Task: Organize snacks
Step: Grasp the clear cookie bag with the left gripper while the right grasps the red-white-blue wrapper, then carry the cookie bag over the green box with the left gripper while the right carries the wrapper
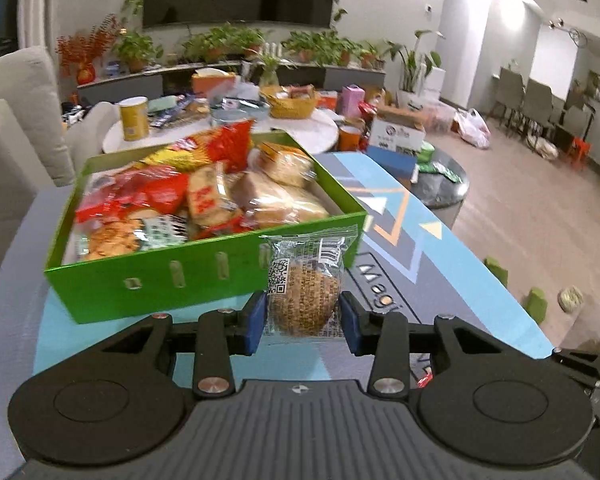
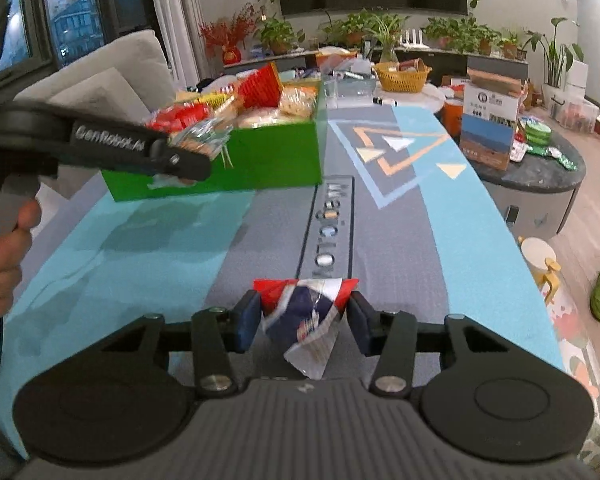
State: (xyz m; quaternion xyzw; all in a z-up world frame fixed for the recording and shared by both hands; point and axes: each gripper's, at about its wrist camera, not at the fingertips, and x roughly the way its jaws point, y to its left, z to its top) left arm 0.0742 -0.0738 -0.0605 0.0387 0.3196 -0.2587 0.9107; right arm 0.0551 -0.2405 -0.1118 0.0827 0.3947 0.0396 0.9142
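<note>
Table mat (image 2: pixel 148 248), blue and grey with triangle print, filled the middle of both views. Green box (image 1: pixel 148 280) sat on it, upper left of centre in the left wrist view and upper left in the right wrist view (image 2: pixel 260 156), packed full of wrapped snacks (image 1: pixel 172 196): red packets, rice crackers, bread buns.

Left gripper (image 1: pixel 304 316) was at lower centre of its own view, angled down toward the mat, tips just in front of the box's near wall. Jaws narrow, blue pads pressed on both sides of a round sesame cake in clear wrapper (image 1: pixel 306 296), held upright with the QR label facing the camera. In the right wrist view the same gripper (image 2: pixel 192 160) came in from the left edge, level with the box rim, cake wrapper showing at its tip. A bare hand (image 2: pixel 0 264) gripped its handle at the left edge, thumb up.

Right gripper (image 2: pixel 304 316) was at lower centre of its view, tilted down over the grey strip of the mat. Jaws half closed on a red, white and navy snack packet (image 2: pixel 308 312), crumpled, pads touching both sides. Whether the packet was off the mat, cannot tell.
</note>
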